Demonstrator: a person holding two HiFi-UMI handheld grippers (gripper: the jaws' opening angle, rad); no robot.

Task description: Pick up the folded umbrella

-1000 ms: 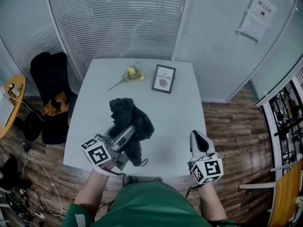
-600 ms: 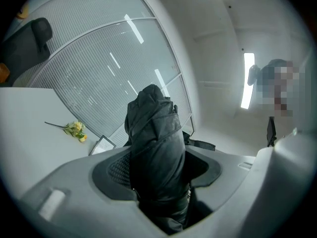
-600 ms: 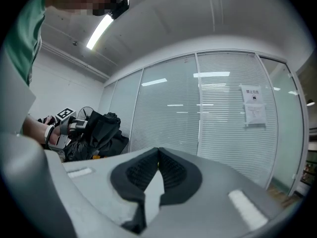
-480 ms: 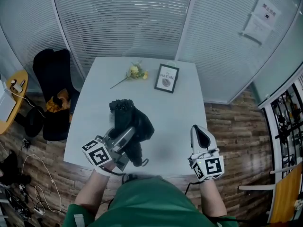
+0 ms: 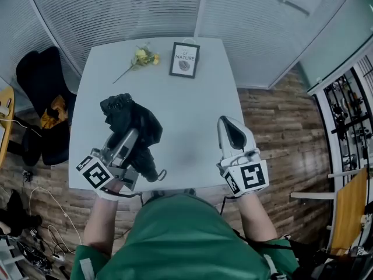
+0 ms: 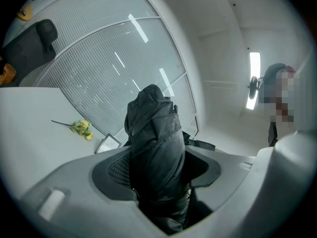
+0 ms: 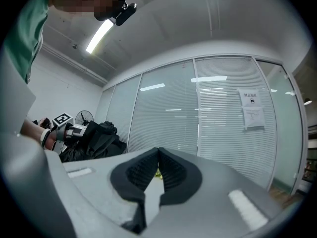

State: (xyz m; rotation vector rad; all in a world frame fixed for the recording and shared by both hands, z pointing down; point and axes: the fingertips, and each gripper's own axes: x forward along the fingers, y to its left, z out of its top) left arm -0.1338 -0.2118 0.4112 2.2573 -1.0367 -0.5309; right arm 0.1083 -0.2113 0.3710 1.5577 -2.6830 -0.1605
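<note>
umbrella is sitting clamped in our left gripper at the table's near left; we are holding our right gripper closed, empty.

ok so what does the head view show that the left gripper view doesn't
Head view only: the right gripper, shut and empty, and the wood floor. Left gripper view only: the pads of the left gripper pressing the umbrella, and a ceiling light. Both: umbrella, flower, frame, table.
</note>
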